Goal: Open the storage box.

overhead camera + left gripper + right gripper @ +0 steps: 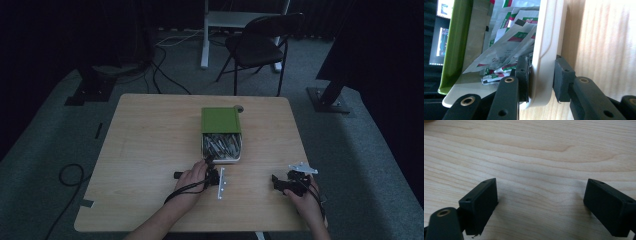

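Observation:
A white box (239,158) full of paper sachets (221,145) sits mid-table, its green lid (220,120) lying open behind it. My left gripper (209,162) is at the box's near left corner. In the left gripper view my left gripper (541,77) is shut on the box's white wall (546,50), one pad inside among the sachets (509,42) and one outside. The green lid (454,45) rises at the left. My right gripper (276,182) rests on the table to the right of the box. Its jaws (540,197) are wide open over bare wood, holding nothing.
The wooden table (150,145) has bare wood on its left half and right of the box. A small grey round thing (239,108) lies behind the lid. A black folding chair (260,45) and cables (165,75) are on the floor beyond the far edge.

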`<action>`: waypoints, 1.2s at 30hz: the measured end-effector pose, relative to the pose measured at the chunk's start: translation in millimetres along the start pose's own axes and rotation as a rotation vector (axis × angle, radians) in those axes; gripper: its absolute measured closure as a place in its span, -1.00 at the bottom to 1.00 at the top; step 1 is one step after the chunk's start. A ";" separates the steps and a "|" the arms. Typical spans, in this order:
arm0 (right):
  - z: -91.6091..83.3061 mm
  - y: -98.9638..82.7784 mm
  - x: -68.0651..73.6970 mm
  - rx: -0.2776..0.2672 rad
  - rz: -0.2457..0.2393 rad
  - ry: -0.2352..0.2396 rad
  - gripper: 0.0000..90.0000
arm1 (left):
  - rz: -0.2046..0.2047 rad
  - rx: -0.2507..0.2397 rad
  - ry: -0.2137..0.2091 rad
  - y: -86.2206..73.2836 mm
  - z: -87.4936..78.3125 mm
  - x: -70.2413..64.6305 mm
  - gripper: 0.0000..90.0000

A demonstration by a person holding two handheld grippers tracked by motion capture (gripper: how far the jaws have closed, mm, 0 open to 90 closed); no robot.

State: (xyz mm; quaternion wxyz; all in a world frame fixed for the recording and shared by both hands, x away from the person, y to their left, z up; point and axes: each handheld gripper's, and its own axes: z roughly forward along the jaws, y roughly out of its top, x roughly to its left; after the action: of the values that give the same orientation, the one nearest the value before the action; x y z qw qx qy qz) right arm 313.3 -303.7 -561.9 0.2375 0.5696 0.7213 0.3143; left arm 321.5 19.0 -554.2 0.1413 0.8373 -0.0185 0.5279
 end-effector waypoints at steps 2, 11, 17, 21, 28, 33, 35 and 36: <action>0.0 0.0 0.0 0.000 0.000 0.000 -0.74 | -0.006 0.002 -0.004 1.1 -2.2 -0.6 0.56; 0.0 0.0 0.0 0.000 0.000 0.000 -0.74 | 0.000 -0.003 0.003 2.2 -8.4 -4.5 0.57; 0.0 0.0 0.0 0.000 0.000 0.000 -0.74 | -0.005 -0.011 0.007 3.2 -14.2 -8.9 0.56; 0.0 0.0 0.0 0.000 0.000 0.000 -0.74 | -0.004 -0.010 0.005 3.0 -17.5 -10.3 0.56; 0.0 0.0 0.0 0.000 0.000 0.000 -0.74 | -0.008 -0.019 0.001 4.3 -25.7 -14.4 0.56; 0.0 0.0 0.0 0.000 0.000 0.000 -0.74 | -0.006 -0.019 -0.010 4.5 -29.8 -17.5 0.57; 0.0 0.0 0.0 0.000 0.000 0.000 -0.74 | -0.008 -0.012 -0.017 4.2 -31.1 -19.0 0.56; 0.0 0.0 0.0 0.000 0.000 0.000 -0.74 | -0.004 -0.012 -0.019 3.7 -31.5 -20.1 0.57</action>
State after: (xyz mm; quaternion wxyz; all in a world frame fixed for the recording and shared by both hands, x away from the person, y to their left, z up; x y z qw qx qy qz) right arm 313.2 -303.7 -561.9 0.2373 0.5697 0.7212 0.3145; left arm 284.2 21.1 -558.5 0.1475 0.8413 -0.0212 0.5197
